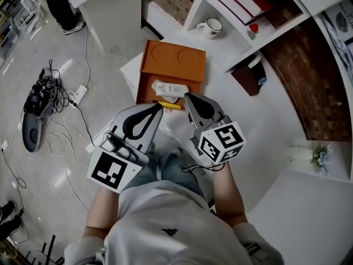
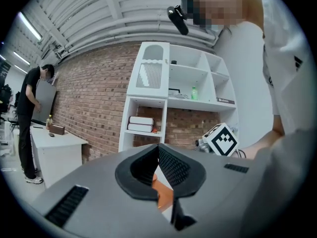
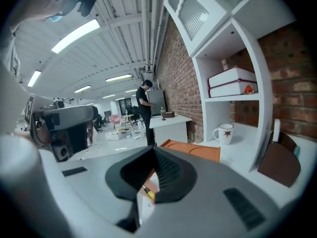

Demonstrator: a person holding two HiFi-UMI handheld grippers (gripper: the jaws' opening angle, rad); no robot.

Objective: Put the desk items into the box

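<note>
The right hand-held gripper [image 1: 188, 96] has its two jaws pressed together, and nothing is between them. The left hand-held gripper [image 1: 159, 107] is the same: jaws together, nothing in them. Both are held up over the near end of the orange box [image 1: 175, 59], side by side and close to each other.

The box sits on the white tabletop [image 1: 276, 120] with its lid flipped open to the far side. A white thing [image 1: 168, 88] lies inside the box. A little yellow tool [image 1: 169, 105] lies along the near edge of the box. I cannot tell if it is all the way in or just at the rim.

So I think part of the job is done. Farther off, a mug [image 1: 210, 27] stands by the shelf [image 1: 242, 15], and a brown holder [image 1: 247, 77] stands to the right of the box. These may still need to go in. The lid is still open too.
</note>
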